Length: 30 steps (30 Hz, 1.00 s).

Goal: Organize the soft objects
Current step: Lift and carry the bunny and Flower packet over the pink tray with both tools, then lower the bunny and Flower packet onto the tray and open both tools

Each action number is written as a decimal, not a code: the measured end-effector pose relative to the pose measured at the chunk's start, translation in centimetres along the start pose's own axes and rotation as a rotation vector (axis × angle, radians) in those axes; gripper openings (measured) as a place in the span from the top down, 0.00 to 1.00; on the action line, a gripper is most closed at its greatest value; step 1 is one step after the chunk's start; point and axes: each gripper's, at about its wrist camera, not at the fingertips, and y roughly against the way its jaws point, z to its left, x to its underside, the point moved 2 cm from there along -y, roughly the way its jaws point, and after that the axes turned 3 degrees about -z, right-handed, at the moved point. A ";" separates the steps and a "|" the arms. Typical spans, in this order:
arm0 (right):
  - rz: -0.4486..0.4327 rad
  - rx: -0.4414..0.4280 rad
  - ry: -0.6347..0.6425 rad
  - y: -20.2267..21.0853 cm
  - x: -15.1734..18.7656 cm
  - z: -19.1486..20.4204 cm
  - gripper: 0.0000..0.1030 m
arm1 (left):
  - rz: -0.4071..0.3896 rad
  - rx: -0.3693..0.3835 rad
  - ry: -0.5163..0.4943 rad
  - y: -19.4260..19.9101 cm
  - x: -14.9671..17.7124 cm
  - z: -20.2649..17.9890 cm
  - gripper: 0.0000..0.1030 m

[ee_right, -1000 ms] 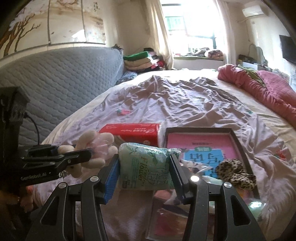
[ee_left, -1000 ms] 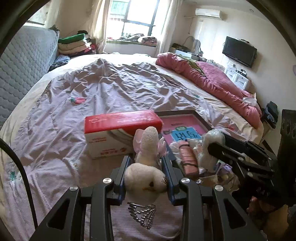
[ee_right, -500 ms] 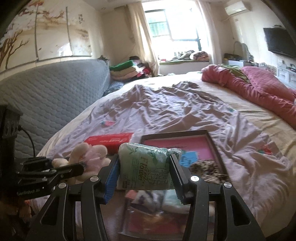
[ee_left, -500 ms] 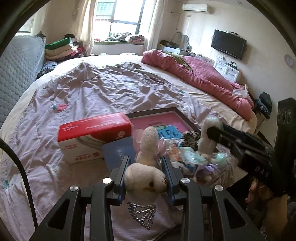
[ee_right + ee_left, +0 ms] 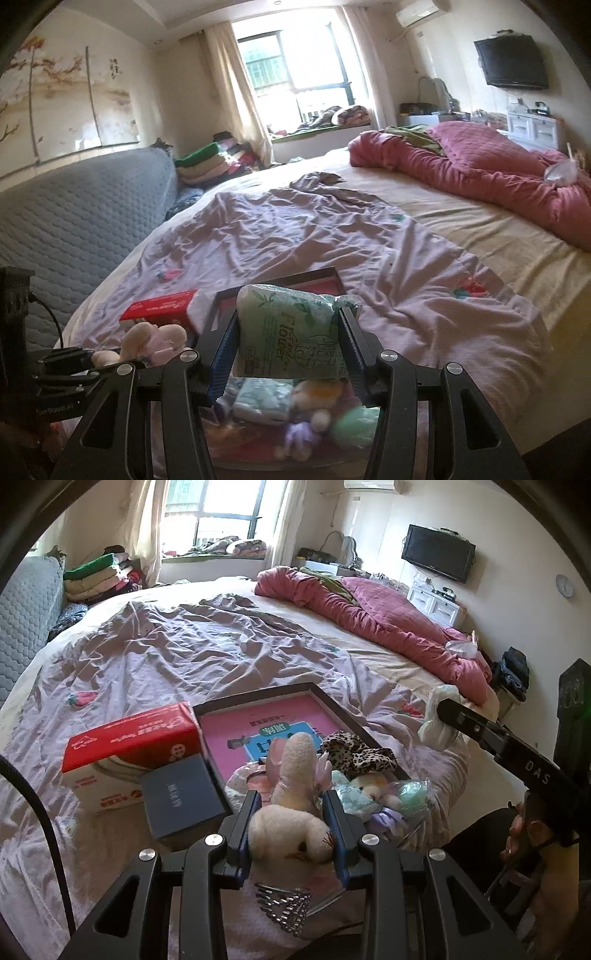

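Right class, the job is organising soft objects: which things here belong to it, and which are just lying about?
Belongs to the job:
- plush toy in the left tool
- green tissue pack in the right tool
- leopard-print fabric

Lying about:
- red box
- dark blue box
- pink quilt
- television

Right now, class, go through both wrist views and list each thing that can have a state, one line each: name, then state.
left gripper: shut on the cream plush toy, held clear of the bed.
right gripper: shut on the green tissue pack.
dark-framed tray: lying flat, open-topped, pink book inside.
leopard-print cloth: crumpled on the tray's near edge.
red and white box: closed, resting beside the tray.
dark blue box: closed, leaning against the red and white box.
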 end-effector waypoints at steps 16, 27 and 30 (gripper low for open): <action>0.088 -0.002 0.029 -2.7 1.9 -0.3 0.47 | 0.083 0.041 -0.021 -6.2 -0.1 -2.8 0.66; 0.138 0.007 0.032 -4.4 3.1 -0.7 0.47 | 0.110 0.049 -0.017 -7.9 0.5 -2.9 0.66; 0.151 0.007 0.041 -4.9 3.3 -0.6 0.47 | 0.109 0.048 -0.023 -8.1 0.5 -2.9 0.66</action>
